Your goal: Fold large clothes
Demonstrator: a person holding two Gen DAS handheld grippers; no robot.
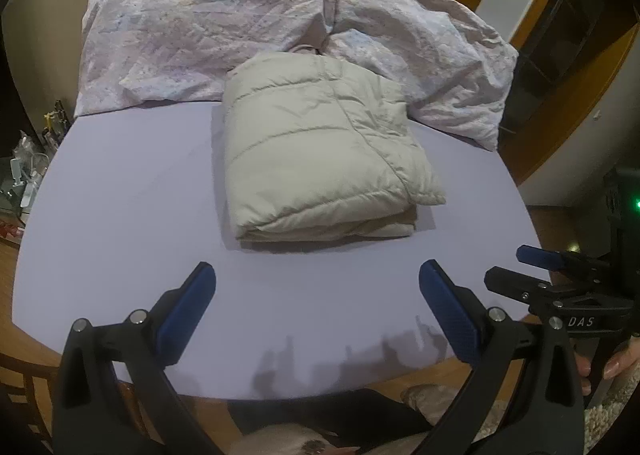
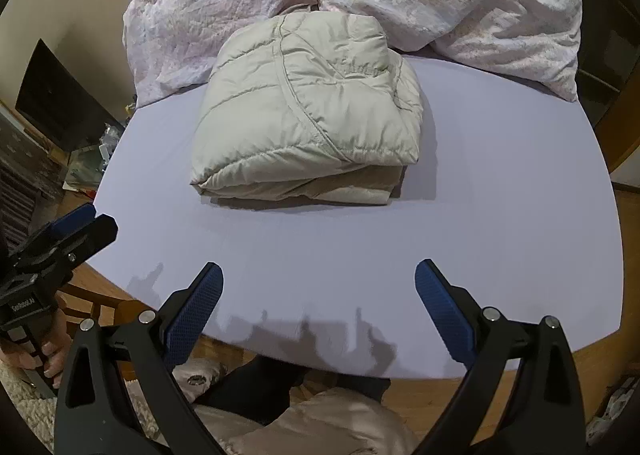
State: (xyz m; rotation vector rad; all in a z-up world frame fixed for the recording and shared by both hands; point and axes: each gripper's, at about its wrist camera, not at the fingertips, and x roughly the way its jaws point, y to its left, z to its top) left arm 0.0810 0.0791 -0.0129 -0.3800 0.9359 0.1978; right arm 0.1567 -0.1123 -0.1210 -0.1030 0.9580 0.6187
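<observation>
Beige quilted padding fills the centre of both views: a puffy jacket (image 1: 320, 147) lies folded into a thick, roughly square bundle on a pale lavender surface (image 1: 120, 223). Its layered edges face the lower part of the frame, and one corner sticks out at the bundle's lower right in the left wrist view. Nothing touches it.

Behind the jacket, across the top of the frame, a crumpled pink and pale blue patterned cloth (image 1: 192, 27) is heaped along the far edge of the surface, just touching the jacket's far side.

At the bottom of the left wrist view, the left claw (image 1: 316, 279) is held over the near edge of the surface with its two blue-padded fingers spread wide and nothing between them. It is well apart from the jacket.

At the bottom of the right wrist view, the right claw (image 2: 318, 277) is likewise spread wide and empty, over the near edge and well short of the jacket.

Each claw appears at the side edge of the other's view, with a hand (image 2: 48, 355) wrapped around its handle. Bare wood shows below the lavender covering.
</observation>
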